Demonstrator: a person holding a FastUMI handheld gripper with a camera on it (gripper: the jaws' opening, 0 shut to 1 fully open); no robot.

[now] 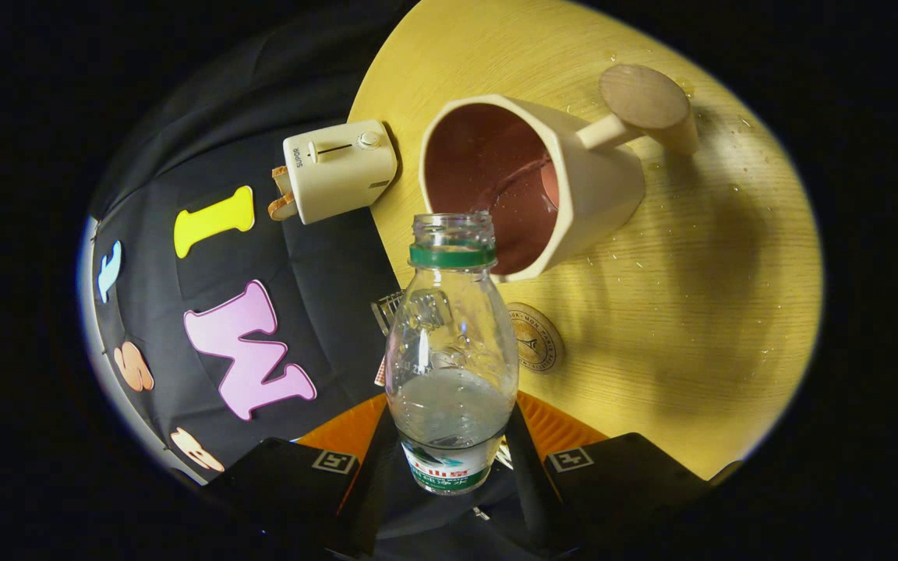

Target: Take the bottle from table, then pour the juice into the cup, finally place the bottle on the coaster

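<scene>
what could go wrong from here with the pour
The gripper is shut on the open bottle, whose mouth sits at the cup rim rather than over it, so liquid could run down onto the table, where droplets already lie. The coaster is small and close to the cup, so the bottle could bump it.

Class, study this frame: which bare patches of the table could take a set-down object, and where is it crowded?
Free: the wide table stretch beside the cup and coaster. Crowded: near the toaster, the cup and the bottle the claw grips.
</scene>
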